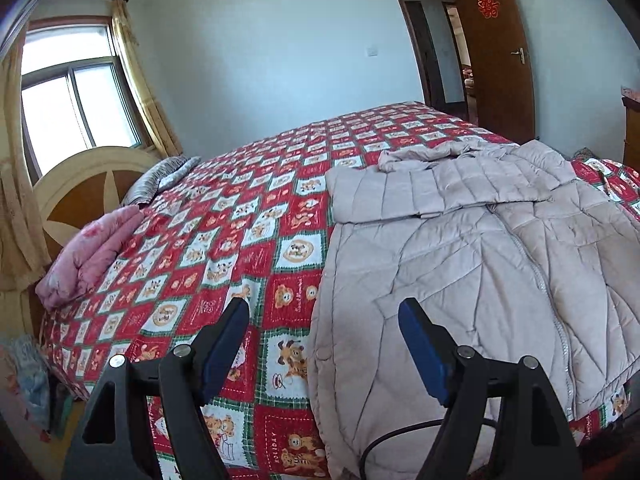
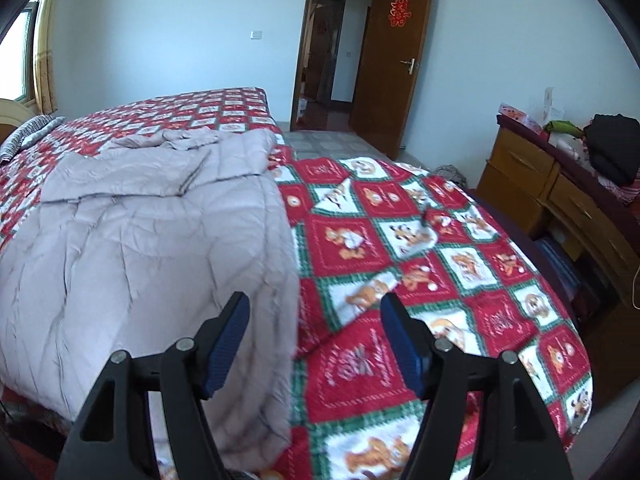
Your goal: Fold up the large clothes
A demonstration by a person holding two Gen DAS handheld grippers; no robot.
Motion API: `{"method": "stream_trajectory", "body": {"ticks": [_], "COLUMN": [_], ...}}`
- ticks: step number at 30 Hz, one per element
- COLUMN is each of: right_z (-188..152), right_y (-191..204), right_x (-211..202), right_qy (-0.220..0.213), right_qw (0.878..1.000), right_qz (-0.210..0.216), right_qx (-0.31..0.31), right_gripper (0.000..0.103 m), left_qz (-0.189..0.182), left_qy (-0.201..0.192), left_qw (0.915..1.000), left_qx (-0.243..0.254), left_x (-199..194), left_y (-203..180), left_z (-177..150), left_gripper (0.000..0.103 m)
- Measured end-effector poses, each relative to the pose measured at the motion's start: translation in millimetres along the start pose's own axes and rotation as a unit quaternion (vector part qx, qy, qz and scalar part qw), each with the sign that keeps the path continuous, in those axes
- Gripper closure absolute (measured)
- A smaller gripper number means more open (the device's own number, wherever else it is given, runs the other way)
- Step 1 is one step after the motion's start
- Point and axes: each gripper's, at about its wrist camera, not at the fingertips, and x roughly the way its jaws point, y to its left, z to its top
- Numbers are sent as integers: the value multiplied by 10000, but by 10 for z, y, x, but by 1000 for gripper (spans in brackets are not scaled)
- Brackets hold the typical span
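Note:
A pale pink quilted down jacket [image 1: 460, 240] lies front-up on the bed, zipper closed, both sleeves folded across its upper part. It also shows in the right wrist view [image 2: 152, 248]. My left gripper [image 1: 324, 312] is open and empty, held above the jacket's left side edge near the hem. My right gripper [image 2: 314, 308] is open and empty, held above the jacket's right side edge near the hem. Neither gripper touches the cloth.
The bed carries a red, white and green bear-print quilt [image 1: 224, 232]. A folded pink blanket [image 1: 88, 252] and a striped pillow [image 1: 164, 176] lie by the headboard. A wooden dresser [image 2: 560, 196] stands right of the bed. An open door [image 2: 388, 60] is behind.

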Motion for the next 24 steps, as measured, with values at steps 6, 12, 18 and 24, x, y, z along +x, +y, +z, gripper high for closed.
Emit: {"method": "stream_trajectory", "body": {"ticks": [6, 12, 18, 24], "right_z": [-139, -276, -342, -327], "right_y": [-36, 20, 69, -71], "right_x": [22, 174, 215, 151], "right_qy": [201, 596, 713, 481], "right_qw": [9997, 9974, 9960, 9985], "right_qz": [128, 403, 518, 251], "right_qx": [-57, -70, -132, 73], "right_gripper": [33, 31, 31, 23], "left_qz": [42, 163, 201, 173], "left_qy": [89, 233, 337, 378], "left_qw": [9999, 9996, 9992, 9991], "left_qx": [-46, 29, 98, 84], "left_x": [-35, -8, 32, 87], "left_y": [-35, -94, -128, -126], "left_z": [28, 2, -25, -61], "left_gripper": [25, 25, 25, 25]}}
